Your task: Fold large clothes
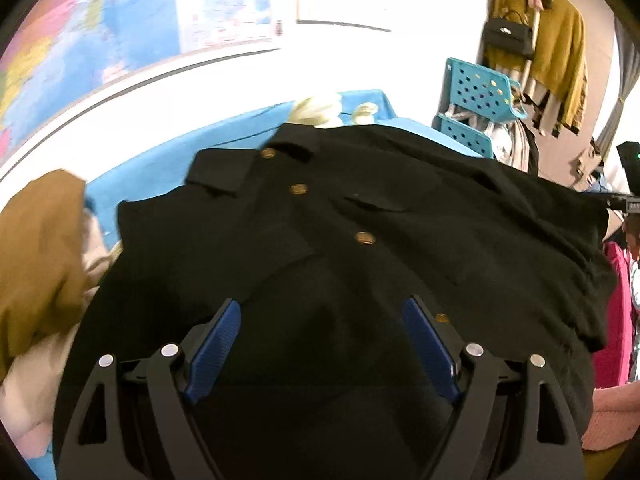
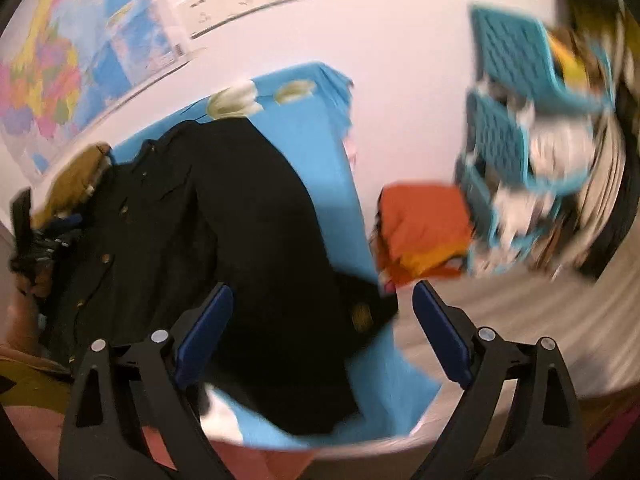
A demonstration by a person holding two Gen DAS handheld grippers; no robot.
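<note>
My left claw [image 1: 320, 344] hovers spread over the near hem of the black jacket [image 1: 360, 220], pinching nothing; my right claw [image 2: 322, 320] is likewise spread, above the garment's right edge. The jacket lies flat, buttons up, on the blue-covered counter [image 2: 320, 152]. Recommended: grip hem and edge together and lift evenly — no dragging. Left view shows collar and brass buttons [image 1: 363, 238]; only the right view — blurred — shows the orange cloth [image 2: 424, 220] beyond the counter.
</note>
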